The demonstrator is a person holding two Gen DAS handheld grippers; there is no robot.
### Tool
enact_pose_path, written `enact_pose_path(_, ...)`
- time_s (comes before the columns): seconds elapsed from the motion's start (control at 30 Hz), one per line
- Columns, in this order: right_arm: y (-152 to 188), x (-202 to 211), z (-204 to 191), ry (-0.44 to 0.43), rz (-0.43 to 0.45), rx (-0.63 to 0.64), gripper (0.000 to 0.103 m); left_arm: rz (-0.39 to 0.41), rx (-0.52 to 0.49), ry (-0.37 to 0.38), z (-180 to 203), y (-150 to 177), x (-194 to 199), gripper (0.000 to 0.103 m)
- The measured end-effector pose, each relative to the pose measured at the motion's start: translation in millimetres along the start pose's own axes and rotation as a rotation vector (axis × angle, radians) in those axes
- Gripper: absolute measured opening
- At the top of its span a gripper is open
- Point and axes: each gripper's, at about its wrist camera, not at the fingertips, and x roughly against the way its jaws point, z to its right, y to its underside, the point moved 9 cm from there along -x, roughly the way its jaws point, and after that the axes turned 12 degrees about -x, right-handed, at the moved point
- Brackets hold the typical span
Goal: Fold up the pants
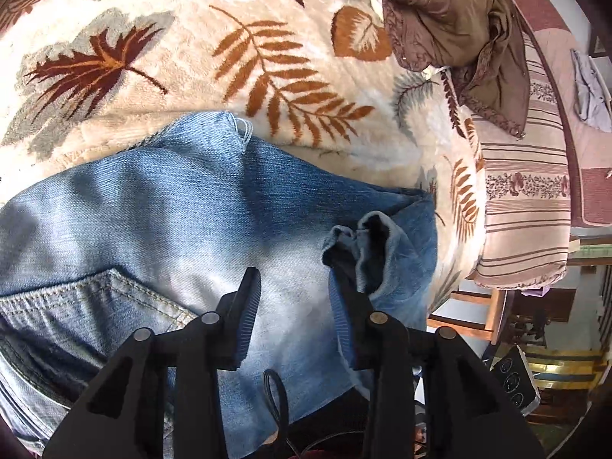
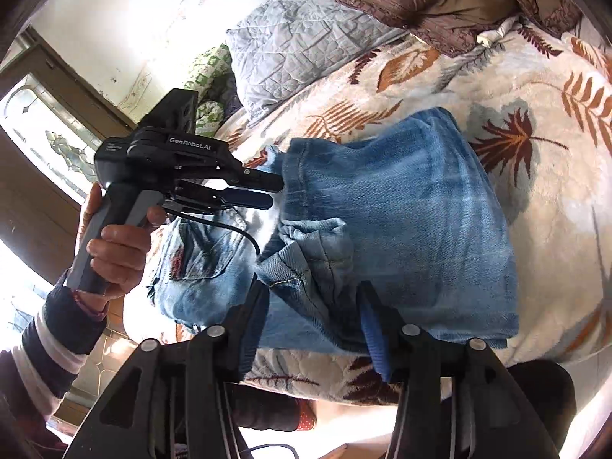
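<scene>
Light blue jeans (image 1: 153,206) lie folded in a bundle on a cream blanket with a leaf pattern (image 1: 267,57). My left gripper (image 1: 294,279) hovers over them, jaws apart, with only flat denim below the gap. A rolled denim hem (image 1: 378,237) drapes over its right finger. A back pocket (image 1: 114,298) shows at lower left. In the right wrist view the jeans (image 2: 413,206) fill the middle. My right gripper (image 2: 313,294) stands open just above their near edge and presses nothing. A person's hand (image 2: 114,256) holds the left gripper (image 2: 273,191) at the jeans' left end.
A brown jacket (image 1: 451,19) lies crumpled at the far end of the bed, beside a grey quilted pillow (image 2: 306,46). The striped mattress edge (image 1: 524,206) drops off at the right. A wooden door with patterned glass (image 2: 49,141) stands to the left.
</scene>
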Motion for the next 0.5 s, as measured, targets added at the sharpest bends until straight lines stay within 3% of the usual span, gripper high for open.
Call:
enact_pose_path(0.07,-6,23,2,-0.042,0.049,-0.051,0.057,0.019,-0.023,0.022,11,3,4,0.053)
enact_pose_path(0.13,-13,45,22,-0.098,0.096,-0.206,0.063,0.022,-0.049,0.03,22,7,-2,0.06)
enact_pose_path(0.23,-20,52,65,-0.149,0.115,-0.453,0.063,-0.002,-0.072,0.01,32,9,-22,0.062)
enact_pose_path(0.37,-15,45,93,-0.169,0.096,-0.594,0.063,-0.034,-0.052,0.027,43,10,-45,0.062)
enact_pose_path(0.43,-18,39,97,-0.175,0.101,-0.625,0.063,-0.032,-0.049,0.018,48,7,-53,0.059)
enact_pose_path(0.47,-21,35,97,-0.165,0.1,-0.623,0.063,-0.027,-0.06,0.009,53,5,-54,0.048)
enact_pose_path(0.5,-23,32,96,-0.152,0.086,-0.618,0.056,-0.015,-0.075,0.002,58,2,-52,0.041)
